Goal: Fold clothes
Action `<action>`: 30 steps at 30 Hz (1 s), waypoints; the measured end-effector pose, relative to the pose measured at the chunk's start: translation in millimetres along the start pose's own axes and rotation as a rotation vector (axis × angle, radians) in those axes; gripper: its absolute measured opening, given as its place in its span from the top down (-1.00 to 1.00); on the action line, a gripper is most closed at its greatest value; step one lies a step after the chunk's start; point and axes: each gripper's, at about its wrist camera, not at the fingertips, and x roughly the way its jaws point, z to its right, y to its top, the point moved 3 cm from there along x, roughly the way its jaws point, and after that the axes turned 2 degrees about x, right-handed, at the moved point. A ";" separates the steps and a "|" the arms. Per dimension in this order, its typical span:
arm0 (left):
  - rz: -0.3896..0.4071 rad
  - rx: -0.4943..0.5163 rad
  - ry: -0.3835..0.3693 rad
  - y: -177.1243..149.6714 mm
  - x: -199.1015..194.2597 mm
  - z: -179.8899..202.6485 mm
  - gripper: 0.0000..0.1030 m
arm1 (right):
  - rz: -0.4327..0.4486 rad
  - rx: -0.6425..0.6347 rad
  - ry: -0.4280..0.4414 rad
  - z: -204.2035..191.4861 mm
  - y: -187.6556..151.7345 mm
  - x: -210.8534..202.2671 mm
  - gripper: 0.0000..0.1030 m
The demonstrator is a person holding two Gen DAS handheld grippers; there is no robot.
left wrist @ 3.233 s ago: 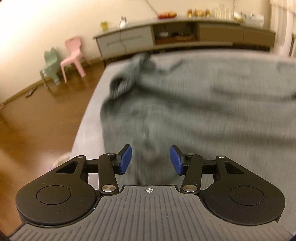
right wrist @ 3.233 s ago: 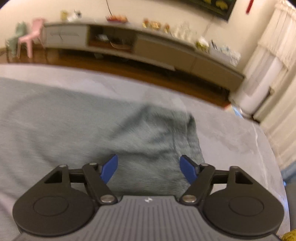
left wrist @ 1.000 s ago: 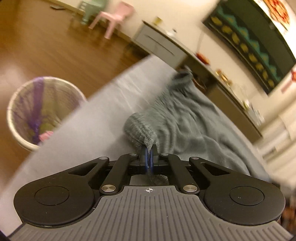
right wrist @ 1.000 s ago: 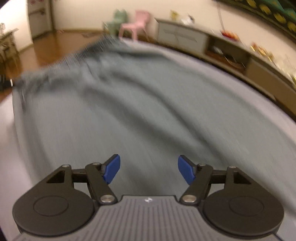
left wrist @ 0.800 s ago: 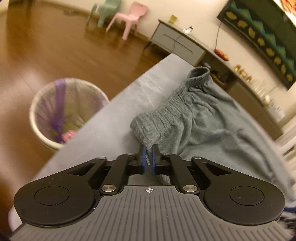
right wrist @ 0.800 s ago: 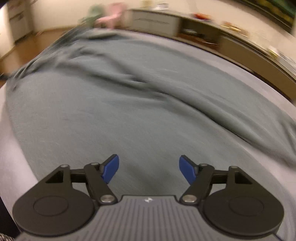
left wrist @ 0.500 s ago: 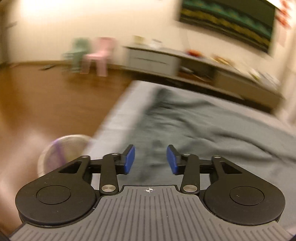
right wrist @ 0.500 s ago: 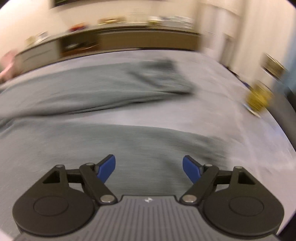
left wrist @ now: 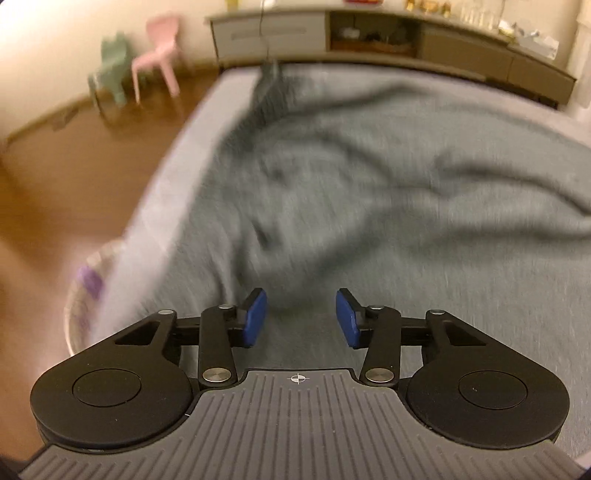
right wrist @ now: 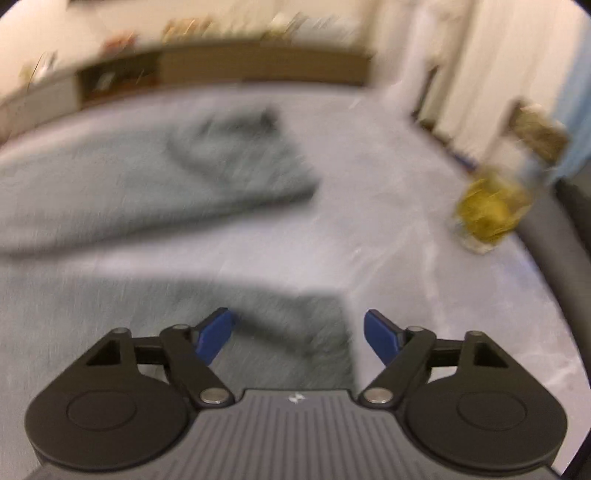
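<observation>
Grey-green fabric: knitted trousers (left wrist: 369, 192) spread flat on the pale grey bed (left wrist: 162, 206); nothing holds them.
Blur: both views motion-smeared, weave and seams unreadable.
Hidden: near edge of the trousers sits behind each gripper body; right side runs out of the left wrist view.
Long axis: runs side to side across the bed; bunched waistband end (left wrist: 273, 85) at the left side, near the bed's far left corner.
Legs: in the right wrist view two leg ends point right, far cuff (right wrist: 273, 158) and near cuff (right wrist: 317, 332), apart, with a strip of bare bed between.
Left gripper (left wrist: 301, 319): blue pads spread wide, empty, over the waist part of the trousers.
Right gripper (right wrist: 299, 334): blue pads spread wide, empty, the near cuff's corner between them; contact cannot be judged.
Off bed: round white mesh bin (left wrist: 85, 288) on the brown wood floor, half cut by the bed edge.
Right edge: yellowish blurred object (right wrist: 487, 210), unidentifiable.
Background: long low grey-brown cabinet (left wrist: 369, 33), pink plastic chair (left wrist: 159, 55).
</observation>
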 end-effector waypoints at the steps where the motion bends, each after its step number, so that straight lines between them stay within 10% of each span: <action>1: 0.027 0.007 0.016 11.5 -2.7 -5.3 0.18 | 0.039 0.028 0.021 2.5 0.4 -8.3 -0.57; 10: 0.049 0.131 0.164 134.7 97.5 -9.7 0.10 | 0.038 -0.017 0.033 -8.5 -1.6 0.7 -0.65; 13: 0.058 0.180 0.235 161.3 142.9 -8.8 0.58 | 0.032 -0.025 0.007 -3.8 -1.7 5.7 -0.65; 20: 0.061 -0.174 0.283 191.1 178.6 -58.9 0.49 | 0.018 -0.040 -0.011 0.8 -4.5 11.5 -0.69; 22: 0.084 -0.198 0.166 188.2 156.7 -61.3 0.10 | 0.028 -0.053 -0.005 -0.1 -5.1 9.0 -0.69; 30: 0.011 0.127 -0.126 63.4 36.1 -23.5 0.12 | 0.081 -0.094 0.086 -14.1 -9.2 -11.8 -0.72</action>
